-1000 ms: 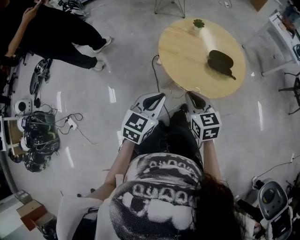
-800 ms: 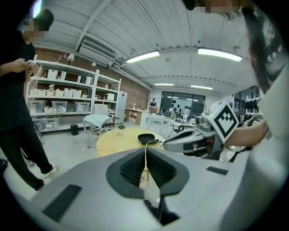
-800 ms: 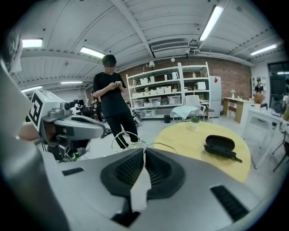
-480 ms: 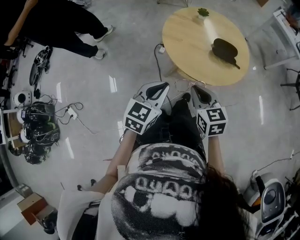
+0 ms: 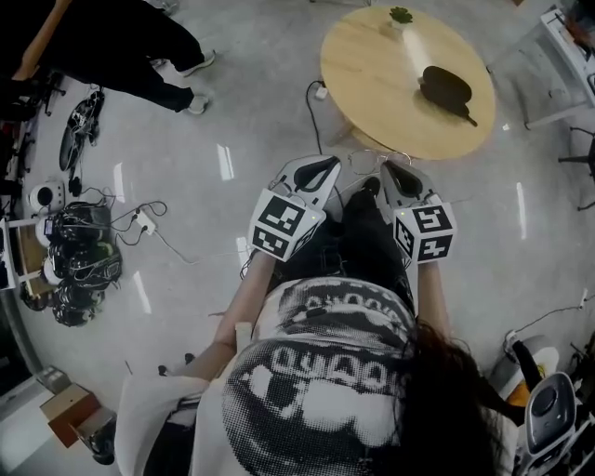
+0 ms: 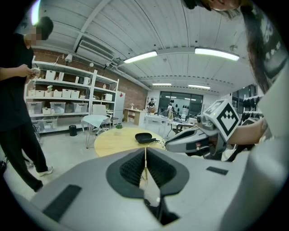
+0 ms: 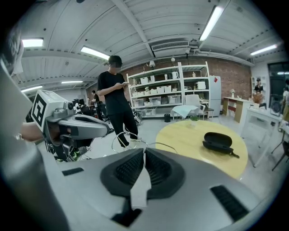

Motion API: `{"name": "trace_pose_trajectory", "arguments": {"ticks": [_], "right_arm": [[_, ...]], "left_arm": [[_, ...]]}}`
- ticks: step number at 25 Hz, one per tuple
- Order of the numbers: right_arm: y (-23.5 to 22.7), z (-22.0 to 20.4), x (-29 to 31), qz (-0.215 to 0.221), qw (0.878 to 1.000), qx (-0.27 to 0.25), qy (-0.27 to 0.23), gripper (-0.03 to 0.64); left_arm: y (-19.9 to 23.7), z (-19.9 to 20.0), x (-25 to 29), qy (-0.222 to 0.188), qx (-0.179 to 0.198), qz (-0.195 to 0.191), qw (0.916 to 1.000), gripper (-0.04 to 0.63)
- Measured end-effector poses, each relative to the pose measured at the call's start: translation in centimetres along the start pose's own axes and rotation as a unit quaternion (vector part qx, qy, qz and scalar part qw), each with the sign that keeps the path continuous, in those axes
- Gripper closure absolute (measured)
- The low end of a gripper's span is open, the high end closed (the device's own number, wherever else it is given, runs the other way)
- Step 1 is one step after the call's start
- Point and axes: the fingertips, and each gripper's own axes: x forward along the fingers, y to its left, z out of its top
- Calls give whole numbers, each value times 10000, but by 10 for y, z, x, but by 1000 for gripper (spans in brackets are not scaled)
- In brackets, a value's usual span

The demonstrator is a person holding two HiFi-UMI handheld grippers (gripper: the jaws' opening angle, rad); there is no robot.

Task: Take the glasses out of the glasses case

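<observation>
Table (image 5: 372, 65) holds case (image 5: 444, 85); glasses (image 5: 370, 161) pinched by left gripper (image 5: 327, 168), right gripper (image 5: 391, 171) fingers (image 7: 160, 169).

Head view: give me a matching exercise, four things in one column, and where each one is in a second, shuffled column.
1. thin wire-rimmed glasses
2. black oval glasses case
3. small green potted plant
4. person in black clothes

A. lying on the round wooden table
B. standing on the grey floor, upper left
C. gripped between the left gripper and the right gripper
D. at the table's far rim

Pairs: 1-C, 2-A, 3-D, 4-B
</observation>
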Motion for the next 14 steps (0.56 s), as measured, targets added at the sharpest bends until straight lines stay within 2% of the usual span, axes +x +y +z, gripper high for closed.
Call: {"name": "trace_pose_trajectory", "arguments": {"ticks": [14], "right_arm": [[-12,3,-2,-15,10000,-4,27,603]], "left_arm": [[-6,8,10,4,39,-46,10000,580]]}}
